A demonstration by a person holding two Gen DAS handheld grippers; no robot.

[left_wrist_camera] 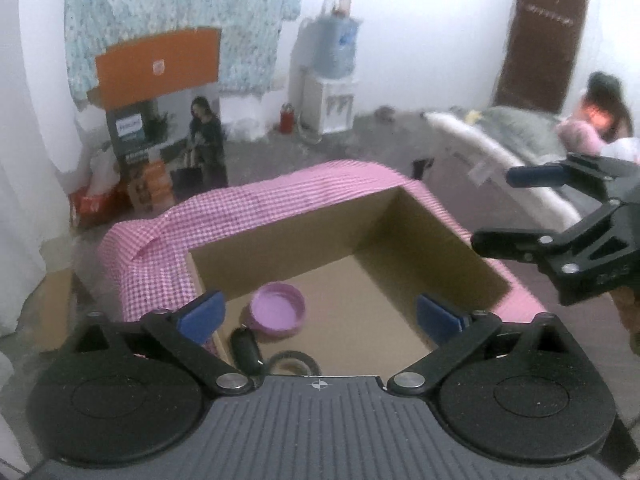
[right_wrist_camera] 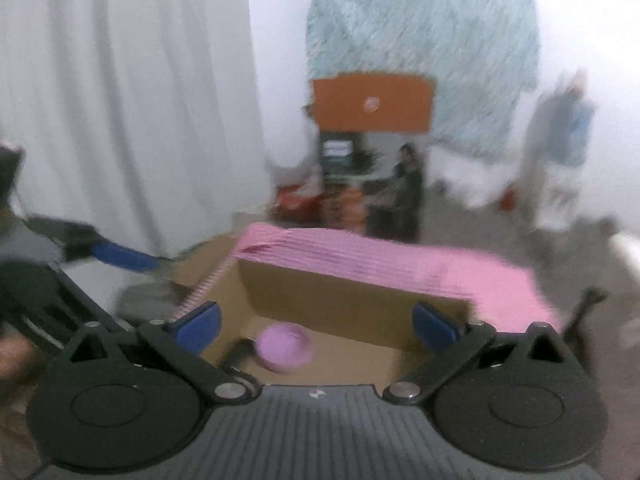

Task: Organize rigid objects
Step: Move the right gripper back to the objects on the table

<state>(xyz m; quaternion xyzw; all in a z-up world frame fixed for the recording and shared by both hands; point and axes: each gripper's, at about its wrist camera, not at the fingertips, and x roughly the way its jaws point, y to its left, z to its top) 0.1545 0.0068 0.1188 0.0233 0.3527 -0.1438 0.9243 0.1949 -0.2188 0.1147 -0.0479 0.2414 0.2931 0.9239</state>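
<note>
While both tools hang over the cardboard box (left_wrist_camera: 344, 300), three things already lie on its floor: a purple lid (left_wrist_camera: 279, 314), a black key fob (left_wrist_camera: 245, 350) touching it on the near-left side, and a dark ring (left_wrist_camera: 294, 360) at the near edge, half hidden by the tool body. My read: part of the sorting is done; what's left can't be judged, since no loose items show outside the box. Box rim is wrapped in pink checked cloth (left_wrist_camera: 256, 208).

Left tool (left_wrist_camera: 320, 318): fingers spread wide, nothing between them, angled down into the near-left part of the box. Right tool (right_wrist_camera: 316, 322): also spread and empty, above the near edge of the box; its view is motion-blurred, lid (right_wrist_camera: 284, 346) still readable. From the left view the right tool sits high at the right, off the box's right wall.
</note>
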